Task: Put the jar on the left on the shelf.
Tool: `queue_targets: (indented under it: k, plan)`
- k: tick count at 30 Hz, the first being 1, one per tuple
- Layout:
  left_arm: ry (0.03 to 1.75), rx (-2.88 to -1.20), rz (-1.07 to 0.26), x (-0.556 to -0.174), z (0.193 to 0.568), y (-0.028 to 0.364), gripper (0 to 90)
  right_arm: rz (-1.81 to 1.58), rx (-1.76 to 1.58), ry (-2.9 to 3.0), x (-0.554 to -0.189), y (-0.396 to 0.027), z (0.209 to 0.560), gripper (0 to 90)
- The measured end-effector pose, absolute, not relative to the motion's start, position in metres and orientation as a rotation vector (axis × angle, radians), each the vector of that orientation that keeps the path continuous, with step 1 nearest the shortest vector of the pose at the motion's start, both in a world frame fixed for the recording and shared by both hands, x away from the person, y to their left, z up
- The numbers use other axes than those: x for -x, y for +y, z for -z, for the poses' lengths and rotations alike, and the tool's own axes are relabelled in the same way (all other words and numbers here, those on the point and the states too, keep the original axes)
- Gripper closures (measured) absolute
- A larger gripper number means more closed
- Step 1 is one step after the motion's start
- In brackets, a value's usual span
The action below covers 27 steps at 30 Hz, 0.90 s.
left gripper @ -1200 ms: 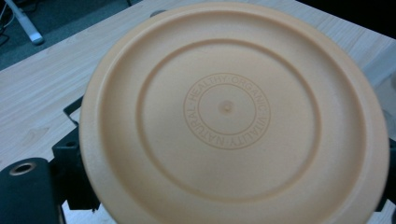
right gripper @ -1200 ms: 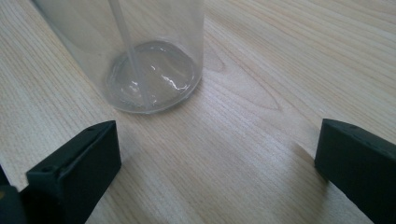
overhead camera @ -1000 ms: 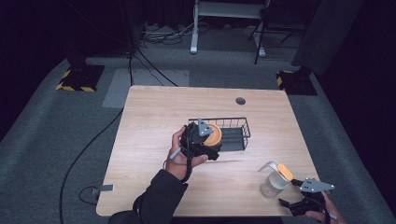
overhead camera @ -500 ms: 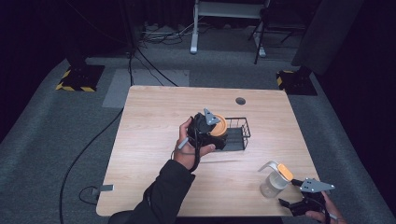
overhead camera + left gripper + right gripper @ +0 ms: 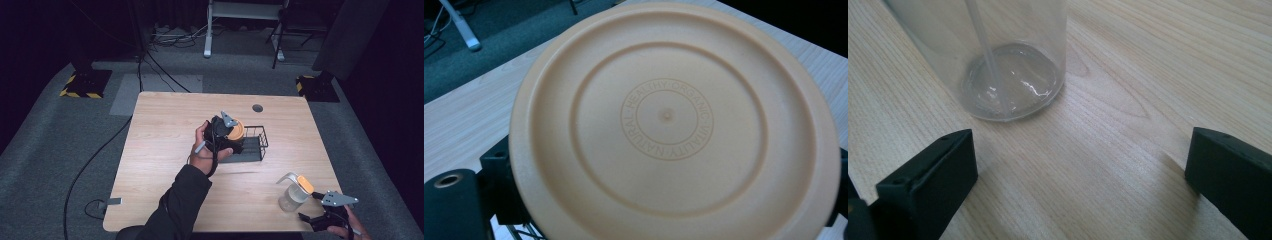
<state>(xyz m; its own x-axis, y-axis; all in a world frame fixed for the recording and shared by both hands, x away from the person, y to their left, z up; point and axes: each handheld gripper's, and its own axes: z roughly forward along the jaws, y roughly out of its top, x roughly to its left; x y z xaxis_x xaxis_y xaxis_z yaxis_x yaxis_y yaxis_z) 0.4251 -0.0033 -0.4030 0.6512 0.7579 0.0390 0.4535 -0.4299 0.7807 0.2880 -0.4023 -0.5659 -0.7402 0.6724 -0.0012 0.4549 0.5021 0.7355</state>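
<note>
My left gripper [image 5: 233, 135] is shut on a round orange plate [image 5: 236, 131], held over the left end of a black wire basket [image 5: 255, 145] at the table's middle. In the left gripper view the plate [image 5: 669, 120] faces the camera, with embossed ring lettering, and a black jaw presses on each side of its rim. My right gripper [image 5: 311, 208] rests open at the table's front right corner, just short of a clear cup [image 5: 292, 196] with an orange lid and a straw. The cup's base [image 5: 1008, 75] stands beyond the two spread fingers [image 5: 928, 185], untouched.
The wooden table [image 5: 165, 150] has a round cable hole [image 5: 257, 107] near its far edge. A cable [image 5: 95, 160] trails over the grey carpet on the left. Stands with striped feet [image 5: 80, 82] and a white frame [image 5: 240, 20] sit behind the table.
My left gripper has carried the orange plate up and to the right, over the basket's left end. The right gripper and the cup have stayed put.
</note>
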Motion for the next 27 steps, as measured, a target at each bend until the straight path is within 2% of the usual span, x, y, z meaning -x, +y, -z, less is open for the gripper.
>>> queue_targets:
  k: [27]
  plan:
    - [1.004, -2.116, -0.494, -0.452, 0.423, -0.004, 9.3, -1.079, -0.949, 2.462, -0.288, -0.402, 0.566, 0.1]
